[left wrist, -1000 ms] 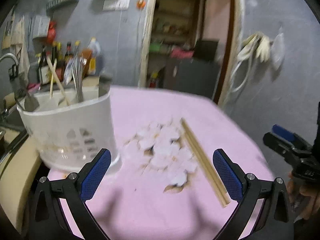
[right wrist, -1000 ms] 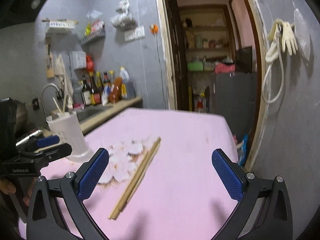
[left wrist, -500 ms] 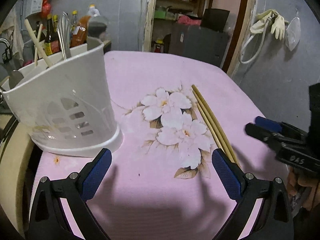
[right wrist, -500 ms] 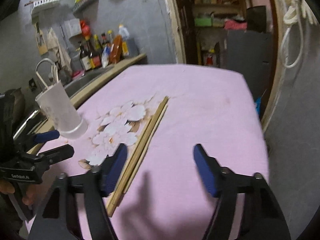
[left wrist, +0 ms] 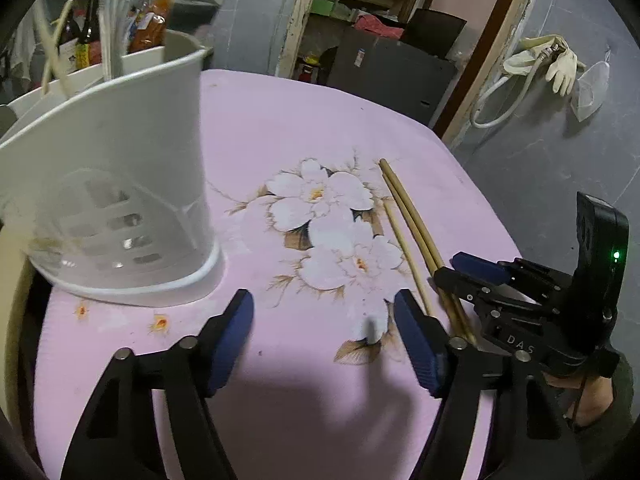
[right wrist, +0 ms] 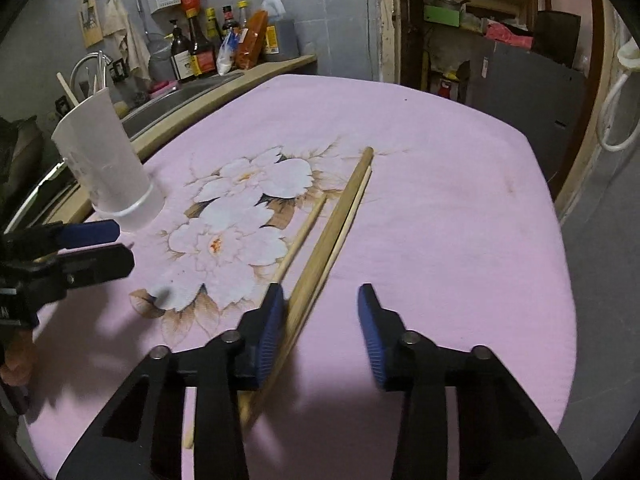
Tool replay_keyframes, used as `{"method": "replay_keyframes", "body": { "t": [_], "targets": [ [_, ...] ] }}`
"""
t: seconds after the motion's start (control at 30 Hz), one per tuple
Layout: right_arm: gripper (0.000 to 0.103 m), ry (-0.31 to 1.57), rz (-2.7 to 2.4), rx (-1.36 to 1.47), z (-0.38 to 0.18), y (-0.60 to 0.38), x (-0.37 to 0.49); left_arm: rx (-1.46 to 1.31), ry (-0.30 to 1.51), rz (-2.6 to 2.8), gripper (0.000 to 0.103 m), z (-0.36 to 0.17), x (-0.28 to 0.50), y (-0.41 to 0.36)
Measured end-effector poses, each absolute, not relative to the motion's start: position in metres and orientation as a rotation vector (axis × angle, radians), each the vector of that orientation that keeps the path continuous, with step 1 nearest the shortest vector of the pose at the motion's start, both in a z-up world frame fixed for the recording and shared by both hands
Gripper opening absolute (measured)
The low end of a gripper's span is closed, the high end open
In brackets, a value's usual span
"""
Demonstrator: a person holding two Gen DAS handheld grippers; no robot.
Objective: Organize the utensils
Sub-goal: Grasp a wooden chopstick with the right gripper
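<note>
The right gripper (right wrist: 320, 320) is seen about a third open, its jaws closing, lowered over the near ends of the chopsticks (right wrist: 336, 220). The two sticks that lie together pass between the jaws, tight against the left pad; the right pad stands clear of them, so nothing is clamped. The third, thinner stick (right wrist: 304, 232) lies just outside the left pad, on its left.

The left gripper (left wrist: 324, 328) is held a little more than half open, its jaws also closing, with only pink cloth and printed petals between the pads — nothing is held or touched.

In the left wrist view the white utensil holder (left wrist: 120, 184) is shown close up at the left, standing on the tablecloth (left wrist: 280, 120), with slotted openings low in its wall and chopsticks and metal utensils rising from its top; the right gripper (left wrist: 460, 268) is seen from the side at the right edge, its tips down at the sticks, with part of the hand (left wrist: 596, 396) below it. In the right wrist view the holder (right wrist: 104, 164) appears small and far to the left, near the table edge by a sink and a row of sauce bottles (right wrist: 224, 40).

The chopsticks are plain pale wood — long, slender, laid diagonally on the cloth along the right side of the white flower print (right wrist: 240, 216), well apart from the holder.
</note>
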State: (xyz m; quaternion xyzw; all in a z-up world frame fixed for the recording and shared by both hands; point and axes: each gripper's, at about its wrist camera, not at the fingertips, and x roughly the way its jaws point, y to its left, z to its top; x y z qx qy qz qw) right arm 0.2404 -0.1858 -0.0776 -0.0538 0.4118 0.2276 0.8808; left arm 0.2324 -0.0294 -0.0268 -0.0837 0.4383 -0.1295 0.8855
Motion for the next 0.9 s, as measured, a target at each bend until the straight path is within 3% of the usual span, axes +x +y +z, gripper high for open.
{"method": "replay_keyframes", "body": {
  "t": [0.13, 0.27, 0.37, 0.53, 0.7, 0.9],
  "targets": [
    [0.025, 0.859, 0.473, -0.107, -0.076, -0.194, 0.24, -0.168, 0.929, -0.297, 0.058, -0.025, 0.239, -0.037],
    [0.008, 0.849, 0.461, -0.104, -0.073, -0.203, 0.235, -0.148, 0.943, -0.329, 0.055, -0.027, 0.245, -0.047],
    [0.007, 0.861, 0.484, -0.069, -0.076, -0.213, 0.234, -0.133, 0.966, -0.359, 0.049, -0.03, 0.25, -0.057],
    [0.005, 0.836, 0.465, -0.026, -0.072, -0.225, 0.231, -0.097, 0.986, -0.372, 0.047, -0.035, 0.261, -0.076],
    [0.004, 0.818, 0.433, 0.0, -0.068, -0.243, 0.223, -0.048, 1.009, -0.379, 0.034, -0.04, 0.275, -0.092],
    [0.004, 0.806, 0.386, 0.012, -0.068, -0.26, 0.208, -0.009, 1.011, -0.395, 0.032, -0.051, 0.29, -0.111]
  ]
}}
